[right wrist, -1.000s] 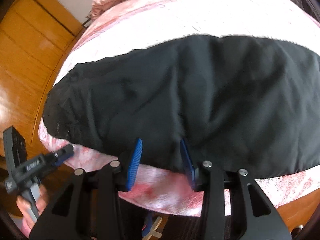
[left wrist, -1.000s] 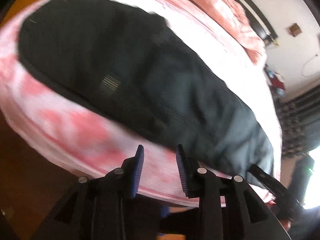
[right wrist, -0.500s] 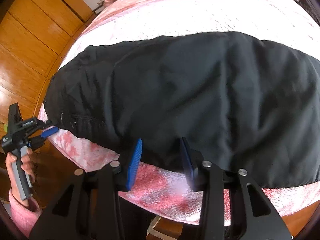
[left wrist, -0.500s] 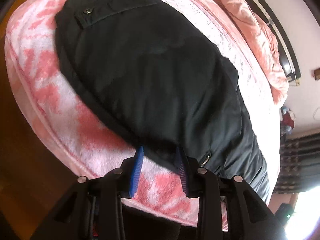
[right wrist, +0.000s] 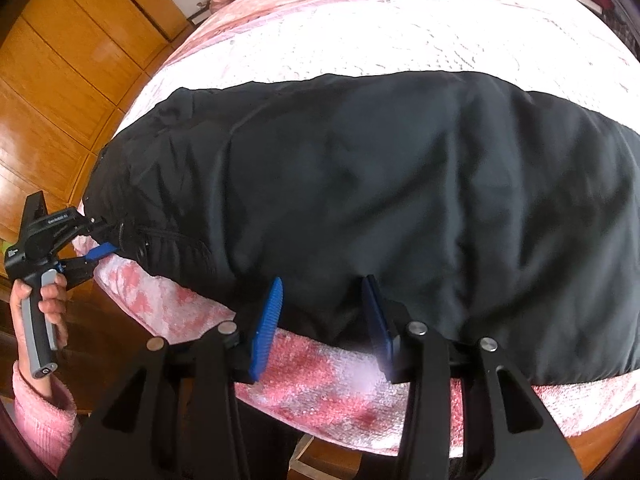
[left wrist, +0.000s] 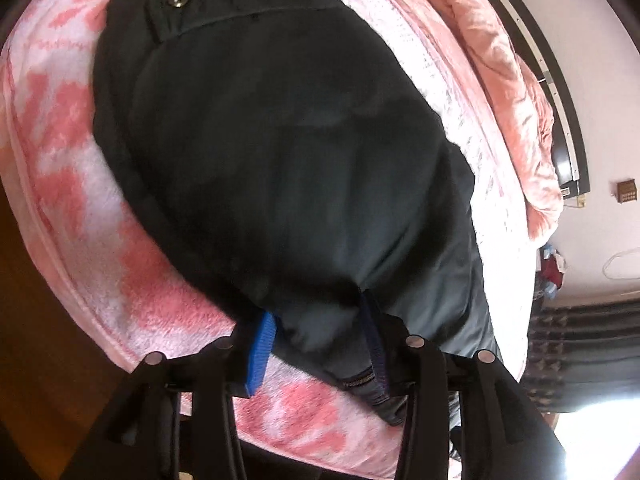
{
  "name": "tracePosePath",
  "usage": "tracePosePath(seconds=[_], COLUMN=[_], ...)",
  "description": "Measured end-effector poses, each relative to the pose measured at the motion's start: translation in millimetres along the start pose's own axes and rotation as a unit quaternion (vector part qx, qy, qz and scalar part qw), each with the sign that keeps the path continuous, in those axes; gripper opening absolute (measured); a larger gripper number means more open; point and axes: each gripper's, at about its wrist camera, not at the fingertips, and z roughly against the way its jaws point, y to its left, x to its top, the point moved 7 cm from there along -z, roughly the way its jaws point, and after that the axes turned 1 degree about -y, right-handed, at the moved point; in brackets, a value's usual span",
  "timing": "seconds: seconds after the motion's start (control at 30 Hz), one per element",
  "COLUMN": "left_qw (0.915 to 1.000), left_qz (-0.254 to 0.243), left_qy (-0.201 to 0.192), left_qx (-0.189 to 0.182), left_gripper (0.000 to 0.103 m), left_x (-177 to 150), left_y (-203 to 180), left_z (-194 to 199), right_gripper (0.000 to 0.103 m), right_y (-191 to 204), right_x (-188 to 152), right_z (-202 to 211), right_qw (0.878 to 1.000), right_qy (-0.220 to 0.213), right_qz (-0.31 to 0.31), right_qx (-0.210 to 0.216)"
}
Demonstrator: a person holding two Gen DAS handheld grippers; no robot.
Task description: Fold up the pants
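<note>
Black pants (left wrist: pixel 280 160) lie flat across a pink bed, with the buttoned waistband (left wrist: pixel 176 2) at the far end in the left wrist view. My left gripper (left wrist: pixel 318 308) is at the near edge of the pants. Its jaws are opening, and a bulge of black cloth covers the tips of the blue pads (left wrist: pixel 262 344). In the right wrist view the pants (right wrist: pixel 380 184) spread wide. My right gripper (right wrist: pixel 323 280) straddles their near hem, its jaws opening, with the cloth lying loose between the pads. The left gripper (right wrist: pixel 106 236) shows at the waistband corner, held by a hand (right wrist: pixel 38 300).
A pink and white blanket (left wrist: pixel 80 200) covers the bed, and its edge drops off just in front of both grippers. A crumpled pink duvet (left wrist: pixel 500 60) lies at the far side. Wooden wardrobe panels (right wrist: pixel 60 60) stand to the left, and a dark curtain (left wrist: pixel 580 340) hangs on the right.
My left gripper swept along the bed and rolled, coming up to the pants' edge, which now lies between its fingers. The right gripper edged closer to the hem.
</note>
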Motion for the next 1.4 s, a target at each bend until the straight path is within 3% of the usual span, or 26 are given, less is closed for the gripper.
tracePosePath(seconds=[0.03, 0.1, 0.2, 0.3, 0.37, 0.43, 0.53, 0.57, 0.67, 0.7, 0.77, 0.83, 0.9, 1.1, 1.2, 1.27, 1.4], left_qw=[1.0, 0.9998, 0.9993, 0.9964, 0.9912, 0.989, 0.9922, 0.9934, 0.9896, 0.9889, 0.9892, 0.985, 0.981, 0.9685, 0.9575, 0.9501, 0.9474], left_qz=[0.003, -0.001, -0.002, -0.01, -0.046, -0.065, -0.055, -0.051, -0.084, -0.09, -0.097, -0.122, -0.155, -0.22, -0.244, -0.249, -0.229], left_qy=[-0.004, -0.011, -0.031, -0.083, -0.124, -0.13, -0.08, -0.071, -0.073, -0.071, -0.064, -0.068, -0.073, -0.068, -0.079, -0.07, -0.06], left_qx=[0.004, 0.016, 0.02, 0.012, 0.011, 0.028, 0.078, 0.074, 0.091, 0.094, 0.089, 0.101, 0.09, 0.095, 0.131, 0.175, 0.216], left_gripper=[0.034, 0.018, 0.005, 0.004, 0.004, 0.004, 0.008, 0.011, 0.014, 0.027, 0.041, 0.041, 0.043, 0.044, 0.044, 0.044, 0.044], left_x=[1, 2, 0, -15, -29, -34, -29, -27, -29, -31, -39, -45, -46, -15, 10, 29, 56], left_y=[0, 2, 4, -8, -19, -19, 10, 16, 7, 3, -8, -22, -45, -137, -168, -179, -183], left_z=[0, 0, 8, 35, 57, 54, 7, -4, 0, 5, 16, 26, 32, 3, -22, -49, -83], right_gripper=[0.043, 0.043, 0.042, 0.041, 0.041, 0.041, 0.042, 0.042, 0.046, 0.049, 0.05, 0.05, 0.05, 0.053, 0.054, 0.054, 0.054], right_y=[0, -1, -1, -2, -4, -5, -7, -7, -4, -4, -7, -9, -9, -19, -29, -34, -36], right_x=[1, 1, 0, -1, -1, -1, -1, -1, -2, -3, -1, 2, 5, 21, 22, 23, 32], right_z=[-1, -2, -4, -4, -3, -3, -5, -7, -6, -5, -1, 5, 12, 33, 37, 36, 32], right_qw=[1.0, 1.0, 1.0, 1.0, 1.0, 1.0, 1.0, 1.0, 1.0, 1.0, 1.0, 1.0, 1.0, 0.999, 0.999, 0.999, 0.999], right_qy=[0.0, 0.002, 0.003, 0.004, 0.004, 0.005, 0.008, 0.01, 0.011, 0.011, 0.006, 0.0, -0.01, -0.036, -0.042, -0.042, -0.041], right_qz=[-0.001, -0.003, 0.001, 0.0, -0.001, -0.003, -0.002, 0.001, 0.015, 0.017, 0.014, 0.006, 0.004, -0.01, -0.018, -0.024, -0.031], right_qx=[0.0, -0.001, -0.004, -0.006, -0.007, -0.009, -0.011, -0.015, -0.018, -0.018, -0.02, -0.012, -0.005, -0.002, -0.007, -0.009, -0.009])
